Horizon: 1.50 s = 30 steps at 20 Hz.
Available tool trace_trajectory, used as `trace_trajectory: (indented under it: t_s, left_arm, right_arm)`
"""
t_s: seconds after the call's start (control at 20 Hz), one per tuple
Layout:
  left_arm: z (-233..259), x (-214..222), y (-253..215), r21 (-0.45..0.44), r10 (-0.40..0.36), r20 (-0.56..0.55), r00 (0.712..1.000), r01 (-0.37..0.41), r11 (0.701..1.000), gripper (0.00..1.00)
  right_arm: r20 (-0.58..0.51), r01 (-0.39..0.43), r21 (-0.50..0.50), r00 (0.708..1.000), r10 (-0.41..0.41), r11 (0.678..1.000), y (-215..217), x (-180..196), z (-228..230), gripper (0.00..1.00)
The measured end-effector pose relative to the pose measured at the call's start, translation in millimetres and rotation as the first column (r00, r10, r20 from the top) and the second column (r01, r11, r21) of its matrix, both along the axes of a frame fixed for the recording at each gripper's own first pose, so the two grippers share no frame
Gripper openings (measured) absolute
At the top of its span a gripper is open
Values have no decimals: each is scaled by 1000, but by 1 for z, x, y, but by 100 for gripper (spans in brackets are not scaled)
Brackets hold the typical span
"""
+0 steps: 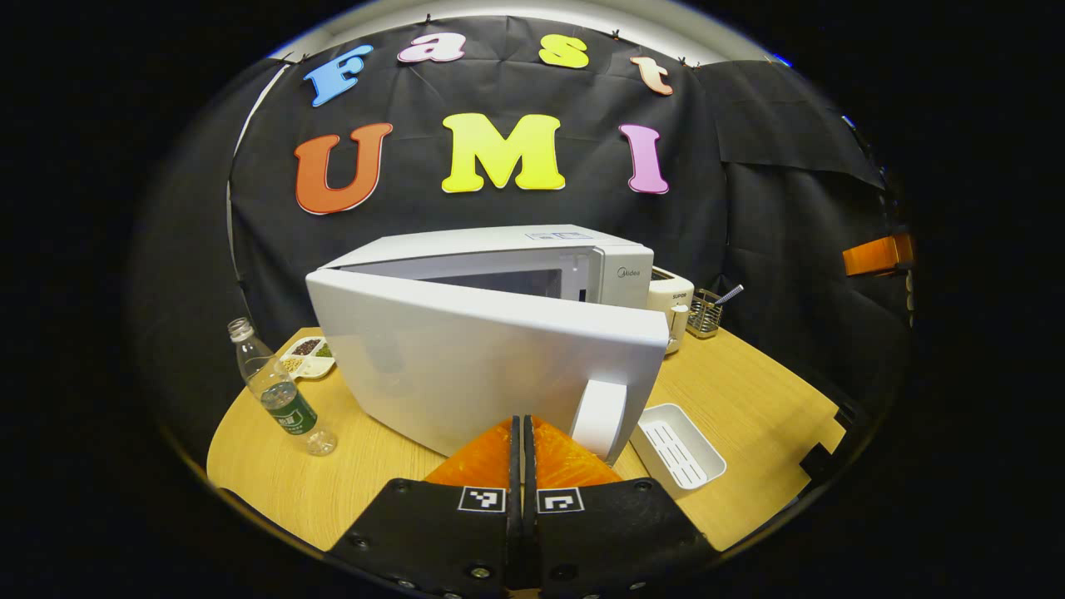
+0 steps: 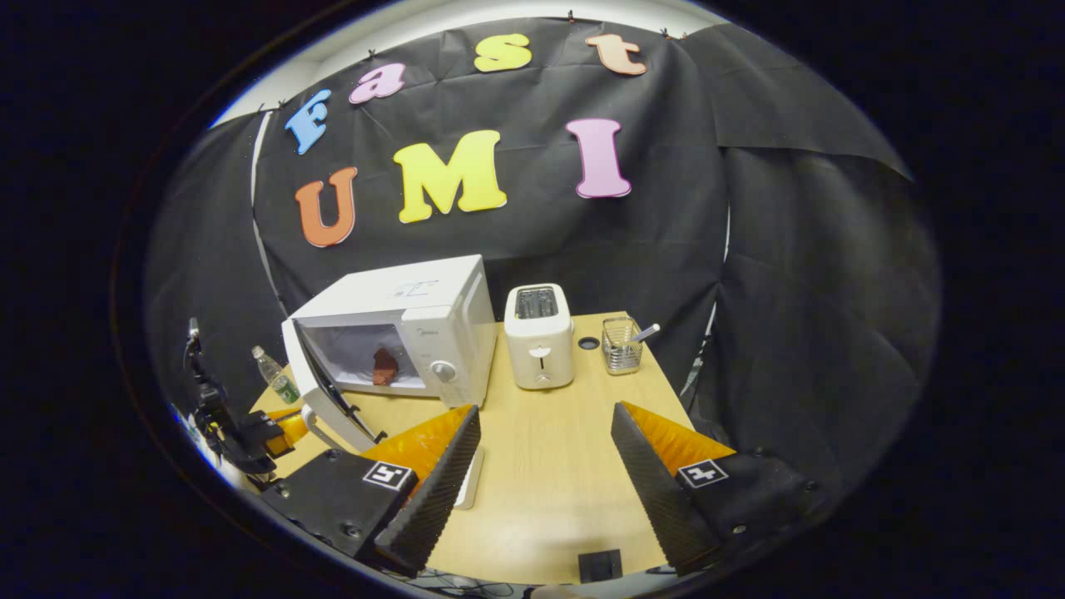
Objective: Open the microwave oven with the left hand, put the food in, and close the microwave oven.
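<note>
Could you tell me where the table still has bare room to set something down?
Free: the broad stretch in front of the toaster and wire holder. Crowded: the left end, where the microwave, its open door, the bottle and the white tray cluster.

White microwave oven point(image 2: 399, 333) standing on the wooden table, its side-hinged door point(image 1: 491, 366) swung partly open toward the front, a white handle point(image 1: 597, 418) at the door's free edge. A dark reddish piece of food point(image 2: 384, 366) sits inside the oven's lit cavity, near the middle of its floor.
</note>
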<state>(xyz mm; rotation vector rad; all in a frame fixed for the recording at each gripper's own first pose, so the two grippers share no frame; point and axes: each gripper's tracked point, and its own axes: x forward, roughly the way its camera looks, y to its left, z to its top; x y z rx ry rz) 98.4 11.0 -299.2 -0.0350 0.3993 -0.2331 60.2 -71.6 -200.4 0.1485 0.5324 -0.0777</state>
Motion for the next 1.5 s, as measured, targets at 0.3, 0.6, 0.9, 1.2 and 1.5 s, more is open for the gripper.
trace_trajectory:
  t_s: [0.3, 0.6, 0.9, 1.2, 1.5]
  left_arm:
    - [-1, 44, -26, -18, 19, -13, 1000, -20, 1000, 10]
    - [-4, 83, -48, -18, -3, -17, 1000, 2, 1000, 0]
    - [-12, 120, -59, -51, -5, -45, 999, 2, 999, 0]
    - [-15, 136, -63, -51, -6, -66, 998, 3, 999, 0]
    - [-29, 147, -70, -100, 19, -126, 992, -32, 994, 0]
  right_arm:
    - [-23, -20, 26, 1000, 21, 999, -18, 22, -9, 100]
    - [-44, -8, 40, 999, 10, 999, -29, 29, -16, 100]
    - [-67, 26, 30, 997, -24, 999, -44, 24, -21, 100]
    - [-82, 85, 23, 993, -83, 996, -65, 14, -20, 100]
    - [-76, 94, 13, 993, -93, 995, -59, 9, -12, 100]
